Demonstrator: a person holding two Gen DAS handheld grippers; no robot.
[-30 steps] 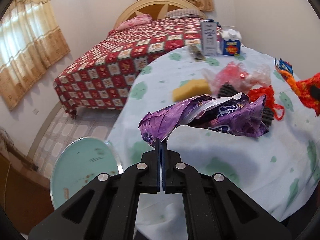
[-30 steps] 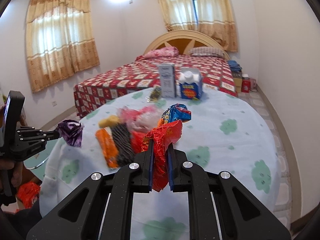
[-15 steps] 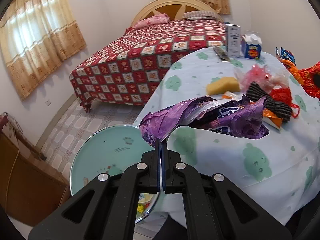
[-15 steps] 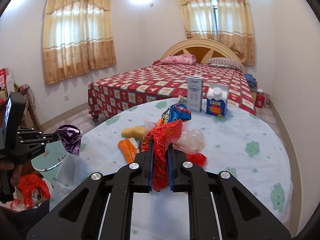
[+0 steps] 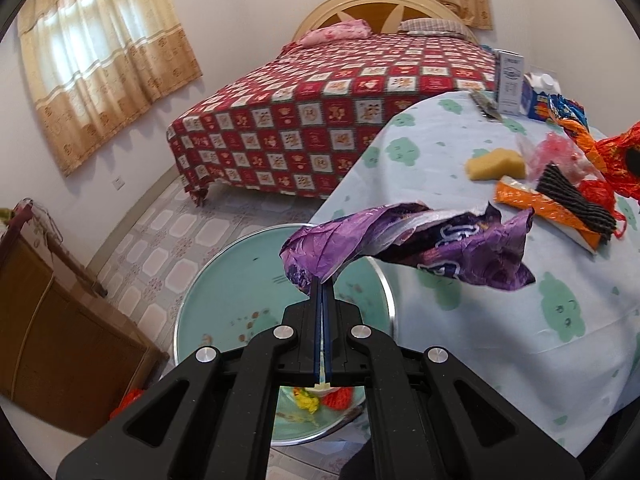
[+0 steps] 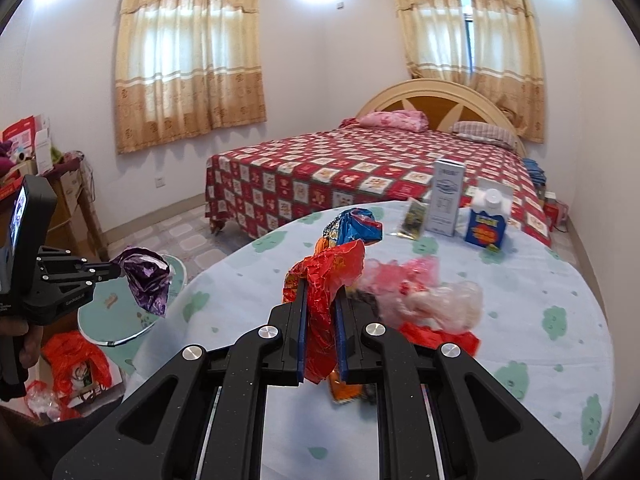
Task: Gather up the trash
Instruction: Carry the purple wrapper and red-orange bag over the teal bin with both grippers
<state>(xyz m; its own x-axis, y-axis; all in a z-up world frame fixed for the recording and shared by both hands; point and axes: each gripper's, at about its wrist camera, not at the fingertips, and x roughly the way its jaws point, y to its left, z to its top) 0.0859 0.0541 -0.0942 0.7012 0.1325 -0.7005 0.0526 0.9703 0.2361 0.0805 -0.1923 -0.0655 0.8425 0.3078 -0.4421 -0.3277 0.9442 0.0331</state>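
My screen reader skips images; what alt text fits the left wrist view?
The left gripper is shut on a crumpled purple wrapper, held above a round glass side table beside a cloth-covered table strewn with wrappers.

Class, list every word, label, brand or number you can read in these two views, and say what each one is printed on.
Nothing can be read with certainty.
Tall white carton: printed label, too small to read.
Blue carton: yellow and red print, blurred.
Purple wrapper in the left gripper: white lettering, crumpled and illegible.
Left gripper body, seen from the right wrist: small white print, too small.
Red wrapper in the right gripper: no text visible.
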